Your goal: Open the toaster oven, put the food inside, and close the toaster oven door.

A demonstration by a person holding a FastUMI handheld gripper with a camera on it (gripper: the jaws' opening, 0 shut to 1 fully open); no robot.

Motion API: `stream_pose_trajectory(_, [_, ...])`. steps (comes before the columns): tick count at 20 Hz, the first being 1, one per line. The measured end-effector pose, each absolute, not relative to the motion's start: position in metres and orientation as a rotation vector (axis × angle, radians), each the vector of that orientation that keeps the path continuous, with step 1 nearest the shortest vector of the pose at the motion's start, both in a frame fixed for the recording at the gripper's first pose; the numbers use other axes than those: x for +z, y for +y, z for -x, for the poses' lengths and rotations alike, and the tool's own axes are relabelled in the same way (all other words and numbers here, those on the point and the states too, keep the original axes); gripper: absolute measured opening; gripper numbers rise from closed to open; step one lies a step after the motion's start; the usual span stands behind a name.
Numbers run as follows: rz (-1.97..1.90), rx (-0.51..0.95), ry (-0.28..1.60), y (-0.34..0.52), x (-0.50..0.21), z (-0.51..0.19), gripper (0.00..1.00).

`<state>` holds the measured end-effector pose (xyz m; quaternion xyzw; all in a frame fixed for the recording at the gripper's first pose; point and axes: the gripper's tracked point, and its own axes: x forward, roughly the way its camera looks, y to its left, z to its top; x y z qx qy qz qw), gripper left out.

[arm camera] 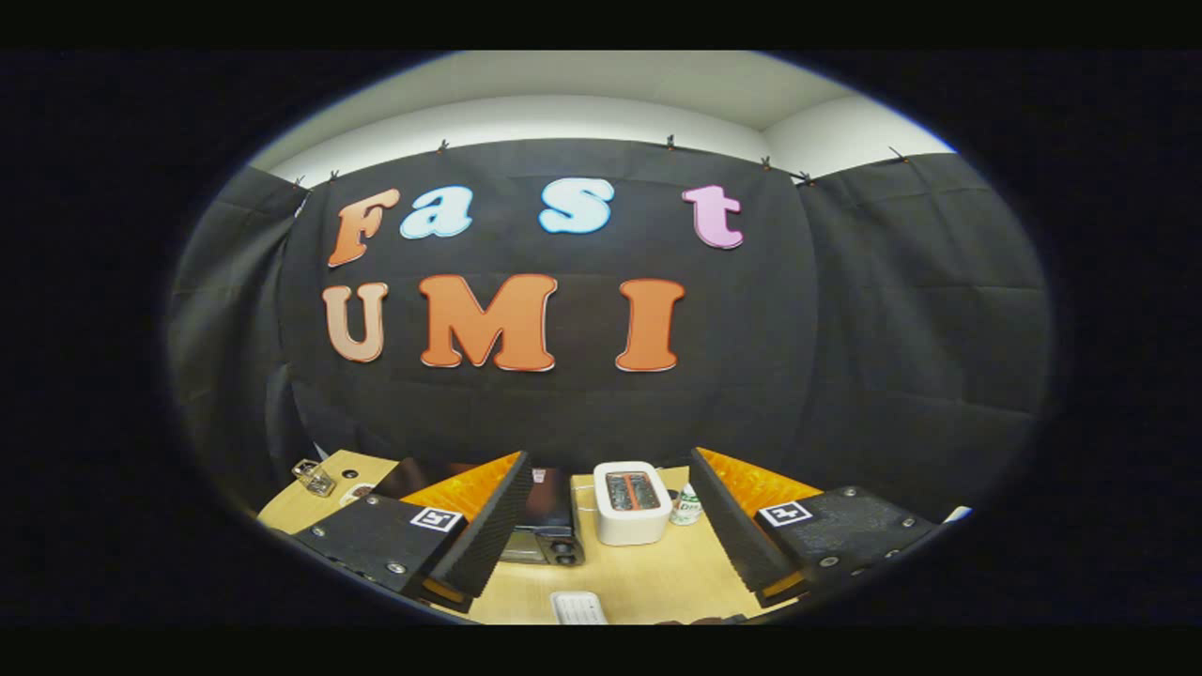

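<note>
While the gripper [606, 535] hangs with fingers spread wide apart and empty, a pale wooden table [648, 582] lies open between them — dark toaster oven [545, 526] beside the left finger, door shut; boxy white slot toaster [632, 502] just beyond.

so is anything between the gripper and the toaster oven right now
Nothing visible blocks it. The open gripper holds nothing, and the dark toaster oven sits on the light wooden table just ahead, partly behind the left finger. The white slot toaster stands beside it, not in front.
</note>
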<state>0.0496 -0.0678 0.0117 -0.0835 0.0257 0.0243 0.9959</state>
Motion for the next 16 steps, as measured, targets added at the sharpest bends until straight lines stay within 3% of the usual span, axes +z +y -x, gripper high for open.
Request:
stream_pose_trajectory(8, [0.125,0.014,0.012,-0.154,0.037,-0.024,0.98])
stream_pose_trajectory(16, [0.126,0.041,0.021,-0.175,0.035,-0.020,0.99])
